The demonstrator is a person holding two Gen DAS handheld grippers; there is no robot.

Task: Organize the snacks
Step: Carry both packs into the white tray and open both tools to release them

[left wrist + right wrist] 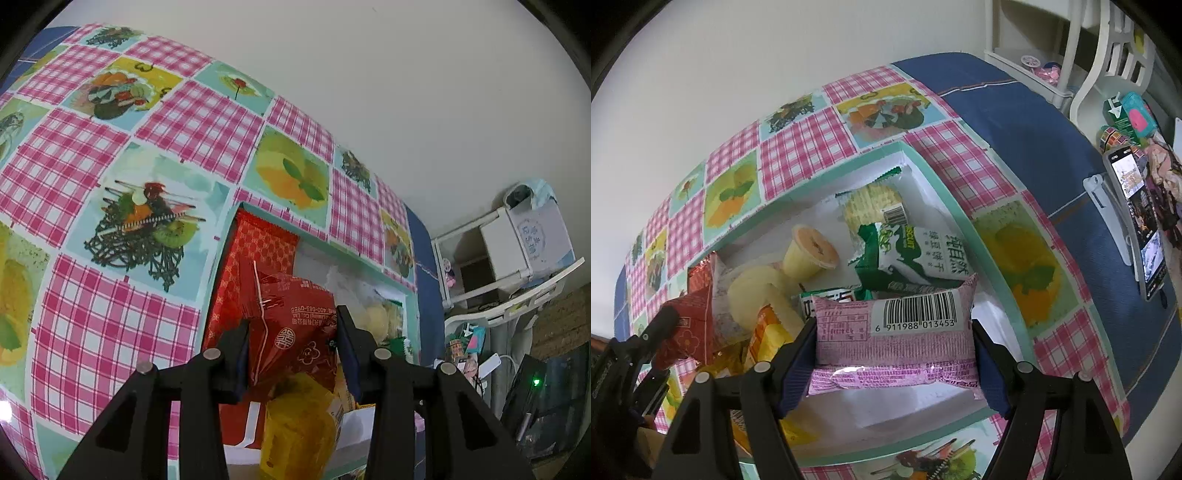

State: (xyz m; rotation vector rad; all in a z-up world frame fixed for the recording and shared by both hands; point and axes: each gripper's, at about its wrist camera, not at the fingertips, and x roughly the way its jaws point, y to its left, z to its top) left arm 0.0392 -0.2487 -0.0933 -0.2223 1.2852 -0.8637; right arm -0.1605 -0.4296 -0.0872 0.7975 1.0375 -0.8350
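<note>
A pink-checked oilcloth with fruit pictures (110,155) covers the table, a blue cloth (1027,122) showing past its far edge, and a plain white wall (406,92) stands close behind. The mint-rimmed box (964,221) sits on the oilcloth, crowded with snacks: a green biscuit packet (916,254), a jelly cup (812,254), yellow packets. My left tongs (291,350) are clamped narrow on a red snack packet (295,325) over the box's left end. My right tongs (895,354) stand wide, gripping a pink snack bar (894,332) above the near wall. A white shelf (509,251) and clutter crowd the right; the oilcloth left of the box lies open.
</note>
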